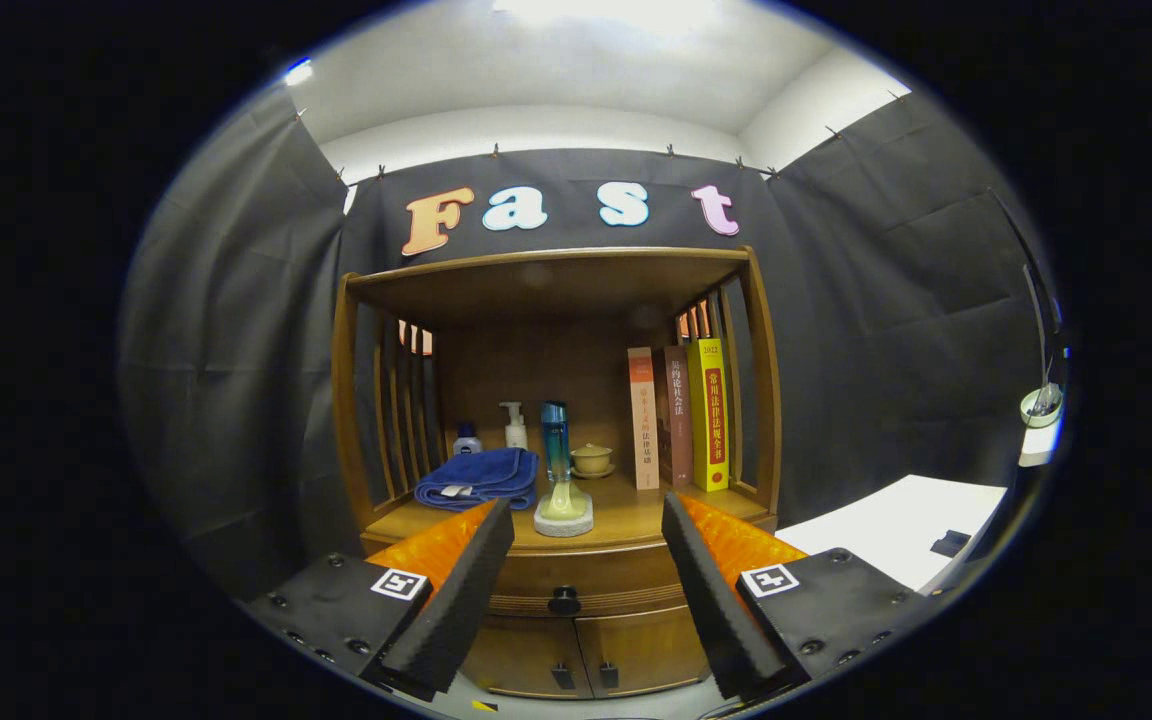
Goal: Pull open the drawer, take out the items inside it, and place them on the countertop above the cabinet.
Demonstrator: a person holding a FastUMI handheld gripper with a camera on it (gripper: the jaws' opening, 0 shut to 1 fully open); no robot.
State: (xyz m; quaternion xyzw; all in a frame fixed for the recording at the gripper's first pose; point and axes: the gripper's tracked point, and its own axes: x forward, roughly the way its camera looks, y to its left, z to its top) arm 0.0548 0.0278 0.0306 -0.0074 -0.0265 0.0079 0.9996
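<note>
Drawer (pixel 566 580) closed | jaws spread, empty | towel (pixel 478 478) on countertop (pixel 626 515)

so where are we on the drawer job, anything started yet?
Nothing done yet: the drawer looks shut, its knob untouched. In hand: the gripper is open and empty, fingers either side of the knob but short of it. Left: grip the knob, pull the drawer out, lift its contents onto the countertop, which already carries a blue towel and bottles.
</note>
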